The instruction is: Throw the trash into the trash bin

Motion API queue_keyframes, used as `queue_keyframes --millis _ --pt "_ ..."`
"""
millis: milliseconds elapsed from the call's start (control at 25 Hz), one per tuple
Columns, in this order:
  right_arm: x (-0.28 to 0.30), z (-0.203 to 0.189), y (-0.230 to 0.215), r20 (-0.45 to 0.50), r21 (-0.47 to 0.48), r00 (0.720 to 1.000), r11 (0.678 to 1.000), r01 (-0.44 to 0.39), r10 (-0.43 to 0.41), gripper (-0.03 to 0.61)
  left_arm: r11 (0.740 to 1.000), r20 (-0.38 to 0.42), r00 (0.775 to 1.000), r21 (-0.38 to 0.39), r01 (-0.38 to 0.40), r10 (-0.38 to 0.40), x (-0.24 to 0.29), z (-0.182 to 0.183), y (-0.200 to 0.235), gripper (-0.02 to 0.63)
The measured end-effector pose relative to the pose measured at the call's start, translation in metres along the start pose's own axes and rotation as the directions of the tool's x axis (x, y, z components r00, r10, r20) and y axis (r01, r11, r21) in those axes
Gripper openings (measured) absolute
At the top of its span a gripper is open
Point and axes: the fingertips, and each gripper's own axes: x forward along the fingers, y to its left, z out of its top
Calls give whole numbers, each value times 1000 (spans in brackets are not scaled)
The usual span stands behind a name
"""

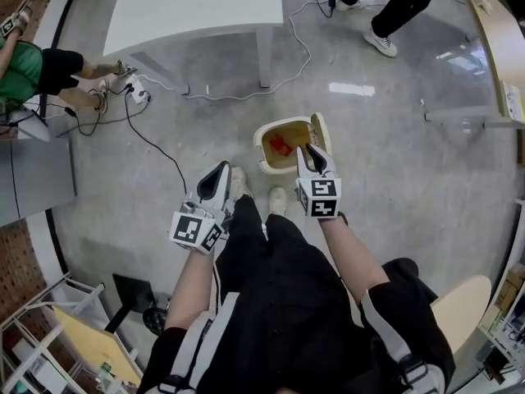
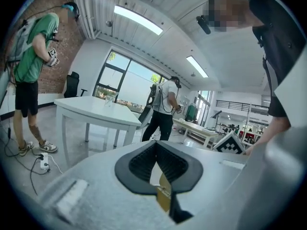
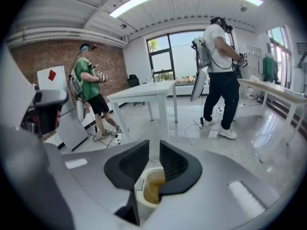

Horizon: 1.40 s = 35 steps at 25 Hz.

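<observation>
A cream trash bin (image 1: 267, 158) stands on the grey floor with its lid (image 1: 321, 132) swung open, and a red piece of trash (image 1: 279, 144) lies inside. My right gripper (image 1: 307, 151) hangs over the bin's right rim; its jaws stand a narrow gap apart with nothing between them. In the right gripper view the bin (image 3: 149, 188) shows below the right gripper (image 3: 154, 146). My left gripper (image 1: 220, 171) is held to the left of the bin, above my shoes. In its own view the left gripper (image 2: 155, 145) is shut and empty, pointing out across the room.
A white table (image 1: 197, 6) stands beyond the bin, with cables (image 1: 246, 95) and a power strip (image 1: 135, 89) on the floor beside it. A person in green (image 1: 25, 64) stands at far left, another person (image 1: 394, 6) at the top. A wooden bench (image 1: 492, 31) runs along the right.
</observation>
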Motion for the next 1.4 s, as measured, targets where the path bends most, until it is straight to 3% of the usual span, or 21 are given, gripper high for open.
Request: queue_keyframes --millis 320,480,680,960,1400 --pt "-90 69 -3 205 17 979 1000 -7 3 23 1000 123 992 9 -4 3 -35 50 -21 1" --pt "-134 107 -6 331 -12 943 1000 10 -5 8 997 194 980 64 30 -42 -39 91 -24 1" --pt "-194 126 -7 424 3 905 999 44 -42 6 993 258 964 113 44 -72 -66 136 -29 1" --pt "-215 148 6 505 48 857 995 88 -100 6 993 305 952 120 -3 -34 -101 157 8 1" --pt "-202 160 55 517 30 854 998 51 -59 5 993 318 947 92 -72 39 -133 157 51 0"
